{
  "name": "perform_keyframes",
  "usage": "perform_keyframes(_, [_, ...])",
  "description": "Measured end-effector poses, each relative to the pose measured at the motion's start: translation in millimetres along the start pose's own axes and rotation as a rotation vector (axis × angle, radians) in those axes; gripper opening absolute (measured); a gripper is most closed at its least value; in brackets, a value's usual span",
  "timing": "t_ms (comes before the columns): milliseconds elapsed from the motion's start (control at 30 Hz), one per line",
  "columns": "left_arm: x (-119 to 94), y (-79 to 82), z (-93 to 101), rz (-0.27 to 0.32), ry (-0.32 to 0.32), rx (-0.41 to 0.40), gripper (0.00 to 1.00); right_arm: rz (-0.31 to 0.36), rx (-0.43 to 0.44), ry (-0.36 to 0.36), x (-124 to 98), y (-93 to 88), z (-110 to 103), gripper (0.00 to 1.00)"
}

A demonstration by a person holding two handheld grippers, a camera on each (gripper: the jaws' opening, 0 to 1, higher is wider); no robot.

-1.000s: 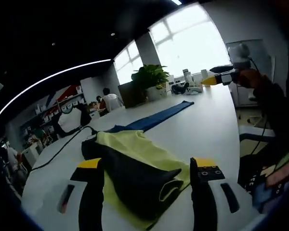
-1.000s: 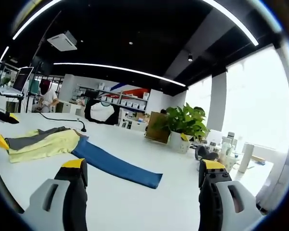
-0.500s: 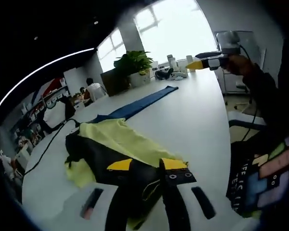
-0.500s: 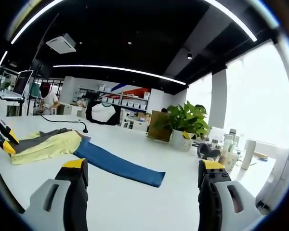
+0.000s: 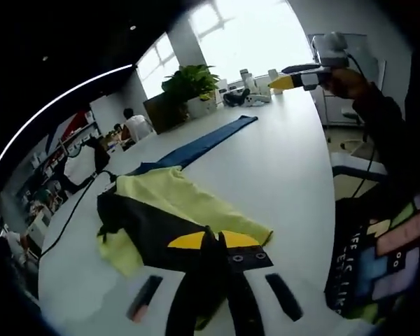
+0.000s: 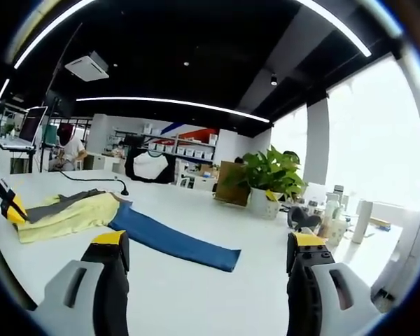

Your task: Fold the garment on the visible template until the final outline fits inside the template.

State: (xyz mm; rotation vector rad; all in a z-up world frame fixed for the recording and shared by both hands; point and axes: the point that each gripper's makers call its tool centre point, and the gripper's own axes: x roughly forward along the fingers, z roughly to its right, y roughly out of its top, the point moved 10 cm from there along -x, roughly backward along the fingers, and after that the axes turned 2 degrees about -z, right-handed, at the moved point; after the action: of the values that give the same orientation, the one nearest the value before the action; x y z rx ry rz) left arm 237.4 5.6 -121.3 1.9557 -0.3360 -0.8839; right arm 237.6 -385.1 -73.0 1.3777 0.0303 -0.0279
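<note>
While the left gripper (image 5: 214, 241) pinches the garment (image 5: 169, 217), the right gripper (image 6: 203, 245) gapes wide

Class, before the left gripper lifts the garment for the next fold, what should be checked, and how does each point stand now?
1. Left gripper shut on the garment's edge: ok.
2. Right gripper open and off the cloth: ok, held above the table.
3. Garment lying flat: not ok, it is rumpled, with a yellow layer over black.
4. Blue strip in sight: ok, it runs on from the garment.
5. Cable clear of the garment: cannot tell, its end reaches the far edge.
6. Template outline visible: cannot tell.
</note>
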Motion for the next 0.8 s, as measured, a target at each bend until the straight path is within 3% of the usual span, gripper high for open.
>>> perform_keyframes(100, [-6.4, 5.2, -6.2, 0.062, 0.009, -0.067, 0.06, -0.003, 0.003, -0.004, -0.3, -0.1, 0.9, 0.96])
perform_keyframes(367, [-20.2, 15.2, -22.3, 0.104, 0.058, -0.063, 0.05, -0.005, -0.002, 0.006, 2.1, -0.8, -2.2, 0.96])
perform_keyframes(567, [-43.0, 21.7, -47.9, 0.153, 0.163, -0.096, 0.05, -0.019, 0.002, 0.021, 3.0, -5.3, -2.5, 0.96])
perform_keyframes(800, [-63.6, 26.2, -76.7, 0.186, 0.24, -0.132, 0.04, -0.029, -0.011, 0.007, 2.6, -3.0, -2.3, 0.96])
